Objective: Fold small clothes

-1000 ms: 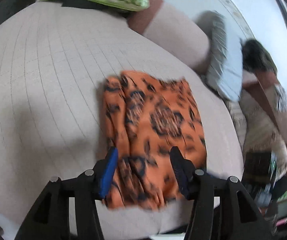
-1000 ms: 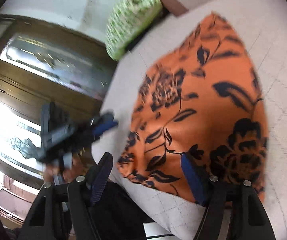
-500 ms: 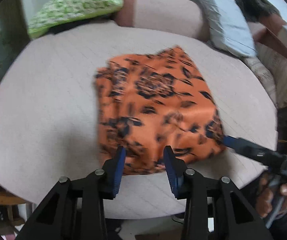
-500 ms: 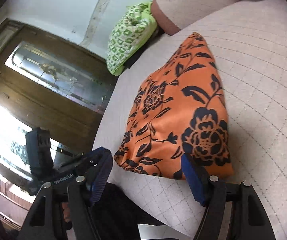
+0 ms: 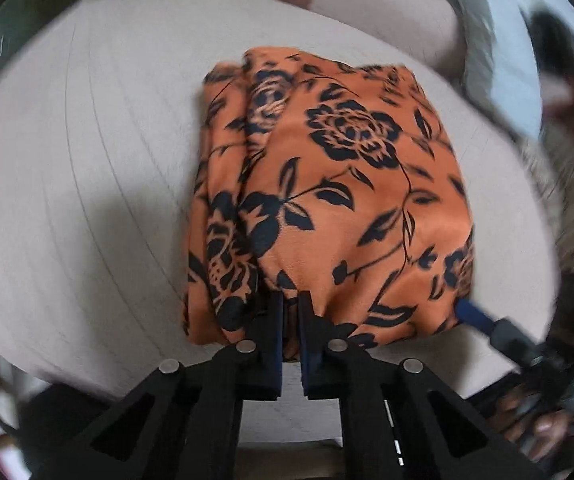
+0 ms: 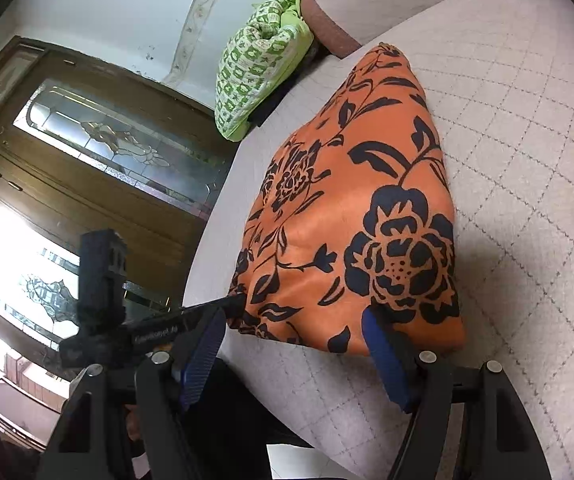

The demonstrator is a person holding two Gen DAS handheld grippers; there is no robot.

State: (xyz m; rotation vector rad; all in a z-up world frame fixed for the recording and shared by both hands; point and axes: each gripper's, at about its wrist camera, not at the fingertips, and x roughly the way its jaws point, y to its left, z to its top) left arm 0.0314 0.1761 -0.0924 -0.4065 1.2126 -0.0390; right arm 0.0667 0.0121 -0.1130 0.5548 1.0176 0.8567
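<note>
An orange garment with a black flower print [image 5: 327, 184] lies folded on the beige quilted cushion [image 5: 87, 168]. My left gripper [image 5: 291, 304] is shut on the garment's near edge, the cloth pinched between its blue pads. In the right wrist view the same garment [image 6: 351, 216] lies ahead, and my right gripper [image 6: 293, 328] is open, its fingers straddling the near edge of the cloth. The left gripper [image 6: 231, 304] shows there touching the garment's near left corner. The right gripper's blue finger [image 5: 475, 314] shows in the left wrist view at the garment's right corner.
A green patterned pillow [image 6: 259, 60] lies at the cushion's far end against the padded backrest [image 5: 383, 4]. A wooden door with glass panels [image 6: 87, 152] stands left of the cushion. A grey pillow [image 5: 499, 40] and a person are at the right.
My left gripper moved forward onto the garment's near edge and closed on it. My right gripper came closer to the near edge, still open.
</note>
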